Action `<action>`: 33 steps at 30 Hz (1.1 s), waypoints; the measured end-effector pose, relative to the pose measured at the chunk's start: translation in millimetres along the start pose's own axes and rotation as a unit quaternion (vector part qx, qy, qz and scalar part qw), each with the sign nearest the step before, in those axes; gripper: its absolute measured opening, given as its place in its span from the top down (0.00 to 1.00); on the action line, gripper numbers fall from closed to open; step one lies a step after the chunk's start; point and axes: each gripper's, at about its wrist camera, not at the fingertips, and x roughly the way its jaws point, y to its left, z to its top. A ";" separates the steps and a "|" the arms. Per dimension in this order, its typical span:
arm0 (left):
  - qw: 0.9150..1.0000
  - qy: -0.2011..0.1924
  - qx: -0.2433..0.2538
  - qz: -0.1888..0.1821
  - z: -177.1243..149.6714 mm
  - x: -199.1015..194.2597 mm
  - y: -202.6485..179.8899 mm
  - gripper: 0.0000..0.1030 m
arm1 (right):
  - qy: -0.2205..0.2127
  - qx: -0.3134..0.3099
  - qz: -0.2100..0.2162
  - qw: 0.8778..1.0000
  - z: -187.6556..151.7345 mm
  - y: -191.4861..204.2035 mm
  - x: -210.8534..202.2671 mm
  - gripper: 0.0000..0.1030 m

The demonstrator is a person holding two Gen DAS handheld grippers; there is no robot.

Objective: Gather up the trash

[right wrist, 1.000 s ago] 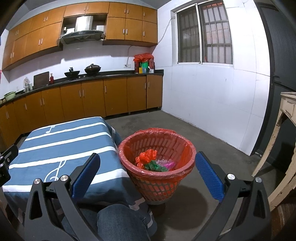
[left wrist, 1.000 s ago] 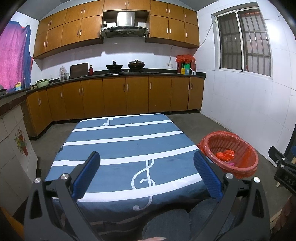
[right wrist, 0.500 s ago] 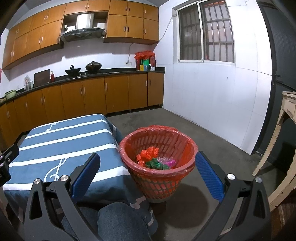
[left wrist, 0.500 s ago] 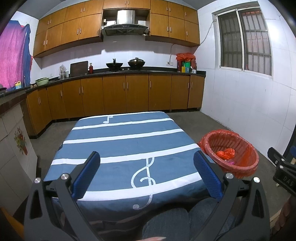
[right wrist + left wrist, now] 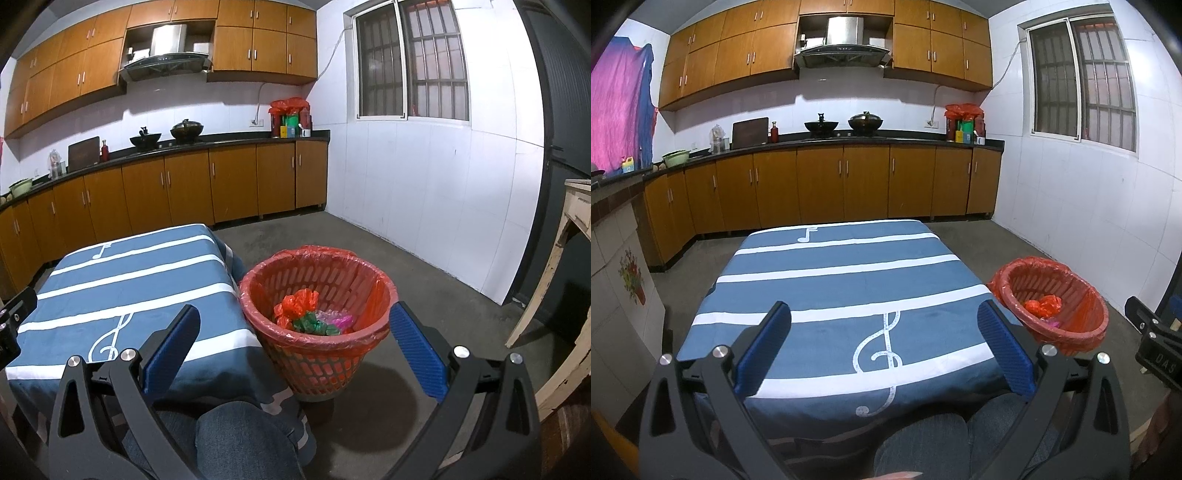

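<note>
Only readable text: "DAS" in pale letters on the black body of the right gripper [image 5: 1156, 354], at the far right edge of the left wrist view, right of the left gripper's [image 5: 882, 347] blue pads. Lettering is cut off by the frame edge, so it may be partial. Tablecloth [image 5: 842, 295] ahead of the left gripper carries white music symbols, a treble clef and a note, not text. Countertop bottle labels too small to read.

Left tongs [image 5: 882, 338] and right tongs [image 5: 293, 339] both gape wide, empty.
</note>
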 end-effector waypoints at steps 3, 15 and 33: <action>1.000 0.000 -0.001 0.001 -0.2 -0.4 0.1 0.04 | 0.000 0.000 0.000 1.000 0.1 0.1 -0.1 0.02; 1.000 0.000 -0.001 0.001 0.1 0.1 0.0 0.04 | 0.000 0.000 0.000 1.000 0.4 -0.1 -0.2 0.02; 1.000 0.005 0.002 0.005 -1.7 2.9 -0.8 0.04 | 0.003 0.002 0.001 1.000 -1.2 0.7 2.1 0.02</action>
